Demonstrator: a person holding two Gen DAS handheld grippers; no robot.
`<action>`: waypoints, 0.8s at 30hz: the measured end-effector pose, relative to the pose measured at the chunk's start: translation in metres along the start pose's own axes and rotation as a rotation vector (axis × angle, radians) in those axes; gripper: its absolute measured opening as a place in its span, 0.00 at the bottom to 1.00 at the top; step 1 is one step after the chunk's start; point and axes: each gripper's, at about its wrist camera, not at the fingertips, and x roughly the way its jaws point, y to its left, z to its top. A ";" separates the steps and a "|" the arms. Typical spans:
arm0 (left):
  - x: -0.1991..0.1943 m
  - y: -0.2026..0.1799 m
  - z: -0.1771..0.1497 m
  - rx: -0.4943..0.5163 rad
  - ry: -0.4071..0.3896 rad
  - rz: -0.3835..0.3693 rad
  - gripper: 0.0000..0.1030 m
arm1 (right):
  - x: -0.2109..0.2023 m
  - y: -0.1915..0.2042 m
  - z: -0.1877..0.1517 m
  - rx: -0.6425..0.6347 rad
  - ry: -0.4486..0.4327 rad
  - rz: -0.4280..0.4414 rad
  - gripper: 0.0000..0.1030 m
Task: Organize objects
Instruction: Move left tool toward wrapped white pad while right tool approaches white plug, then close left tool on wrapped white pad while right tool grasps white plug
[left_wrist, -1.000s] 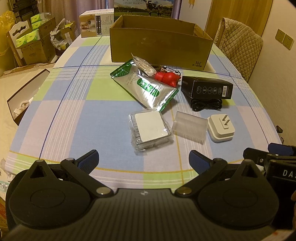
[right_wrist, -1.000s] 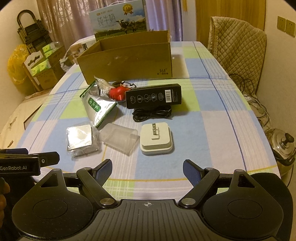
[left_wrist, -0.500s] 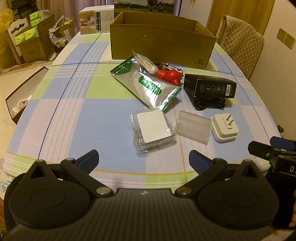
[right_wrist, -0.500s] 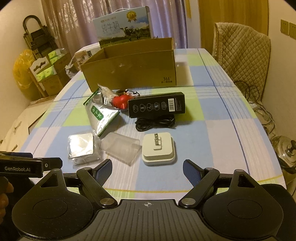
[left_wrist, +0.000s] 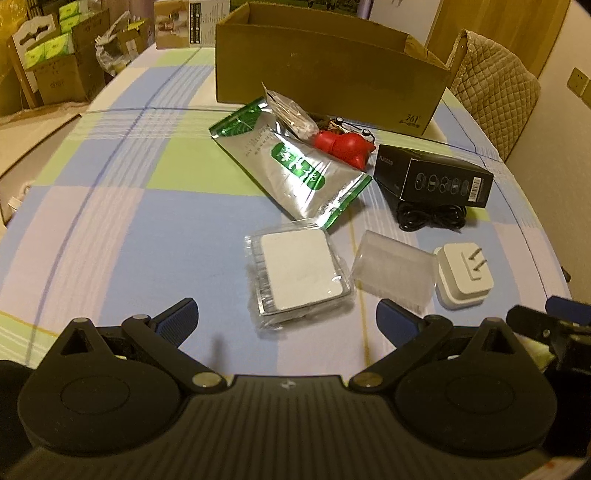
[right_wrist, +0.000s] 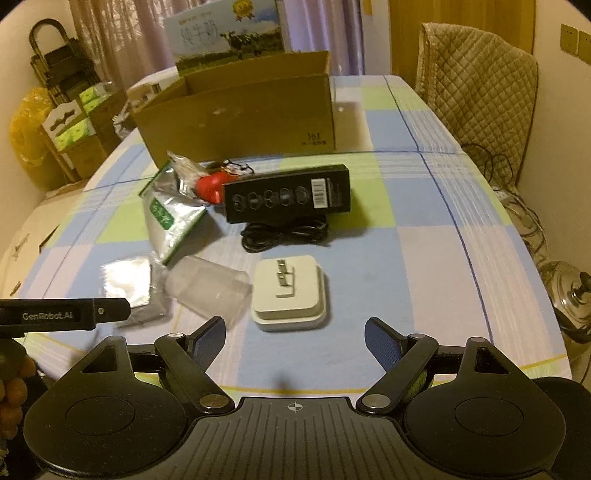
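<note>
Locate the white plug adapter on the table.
The white plug adapter lies prongs-up just ahead of the open right gripper, beside the clear plastic case on its left, with the black cable beyond it.

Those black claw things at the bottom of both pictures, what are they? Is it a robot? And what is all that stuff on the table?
No robot: a person holds two pinching tools, each carrying a camera. One picture looks out from the left gripper, the other from the right gripper. Both are open and hold nothing. On the checked table lie a white plug, a clear plastic case, a black box, a black cable, a silver-green pouch, a red toy and a wrapped white square. Behind them stands a cardboard box.
</note>
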 end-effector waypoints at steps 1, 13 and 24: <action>0.005 -0.001 0.001 -0.007 0.005 -0.003 0.95 | 0.003 -0.002 0.001 0.003 0.006 0.007 0.78; 0.050 -0.005 0.009 -0.028 0.038 0.013 0.81 | 0.037 -0.006 0.010 -0.029 0.072 0.019 0.78; 0.048 0.009 0.014 0.072 0.049 -0.003 0.70 | 0.061 0.003 0.014 -0.068 0.091 0.025 0.78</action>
